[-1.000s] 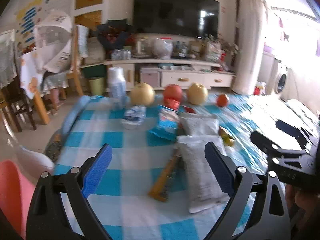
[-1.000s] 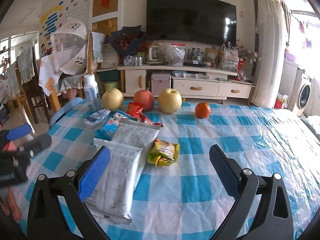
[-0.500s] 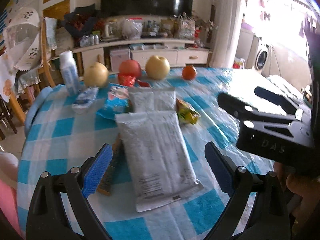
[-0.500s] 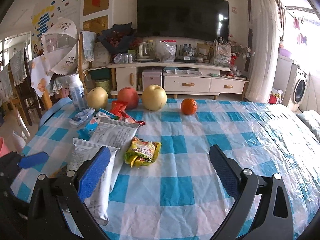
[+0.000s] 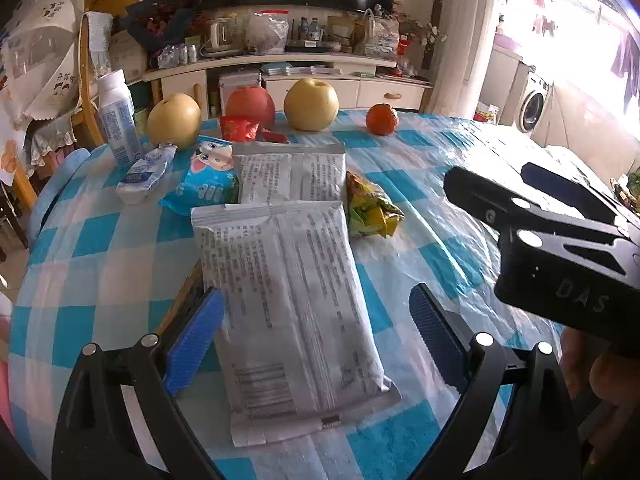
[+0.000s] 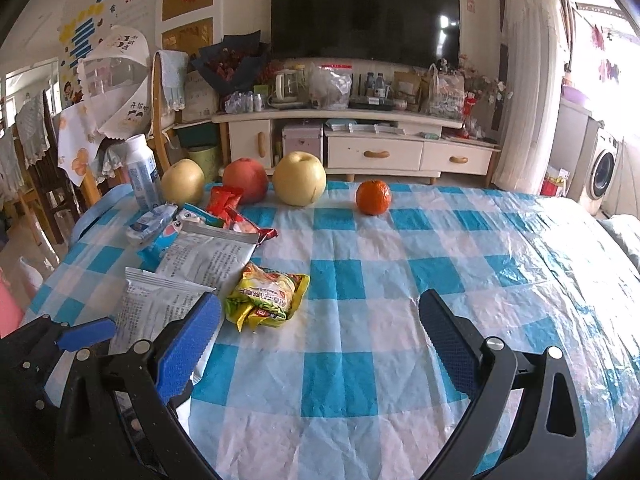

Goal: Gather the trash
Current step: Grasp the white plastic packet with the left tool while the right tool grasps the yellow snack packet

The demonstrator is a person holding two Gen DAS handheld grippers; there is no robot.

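Between your left gripper's (image 5: pixel 316 324) spread fingers lay the near grey packet (image 5: pixel 288 300), flat on the checked tablecloth (image 5: pixel 100 248): thin, crinkly foil, probably light, limp and slippery, so you'd best have pinched its crimped near edge. At one o'clock sat a crumpled yellow wrapper (image 5: pixel 370 210). Your right gripper (image 6: pixel 320 344) hung open, empty.

Two flat grey printed pouches lay end to end: near pouch (image 5: pixel 292 312) lengthwise, its far end overlapping the far pouch (image 5: pixel 290 174). Crumpled yellow-green wrapper (image 5: pixel 370 210) sat just right of them. Blue cartoon packet (image 5: pixel 204 184), white squashed pack (image 5: pixel 146 172) and red wrapper (image 5: pixel 240 128) lay further back left.
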